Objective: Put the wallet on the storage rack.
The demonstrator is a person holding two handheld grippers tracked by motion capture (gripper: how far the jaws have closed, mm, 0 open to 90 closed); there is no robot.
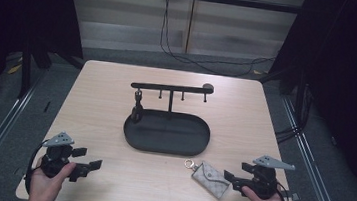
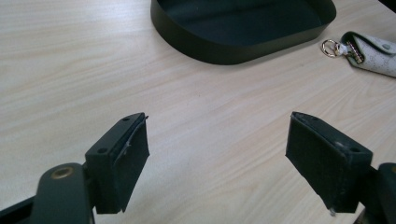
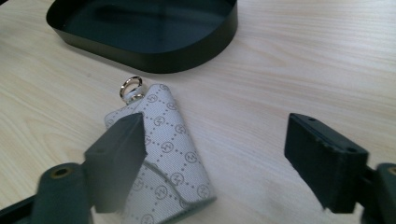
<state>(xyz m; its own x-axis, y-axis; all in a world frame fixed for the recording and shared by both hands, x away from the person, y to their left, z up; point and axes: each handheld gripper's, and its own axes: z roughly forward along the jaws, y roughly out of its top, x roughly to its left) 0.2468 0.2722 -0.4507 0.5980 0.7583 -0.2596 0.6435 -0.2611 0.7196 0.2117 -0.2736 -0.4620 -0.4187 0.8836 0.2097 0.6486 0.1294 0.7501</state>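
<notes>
An oval tray (image 1: pixel 166 132) sits at the middle of the table (image 1: pixel 97 92), with a hook rack (image 1: pixel 172 88) rising from its far rim. A key pouch (image 1: pixel 212 178) lies before the tray's right end, near the front edge, its ring (image 1: pixel 190 164) toward the tray. The left claw (image 1: pixel 90 166) is at the front-left corner, the right claw (image 1: pixel 232 178) just right of the pouch.

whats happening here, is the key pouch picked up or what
Not yet. A person holds a gripper in each hand. The right gripper has its jaws around the patterned key pouch, which lies flat on the table near the black tray; the pads do not press it. The left gripper is open over bare wood.
</notes>
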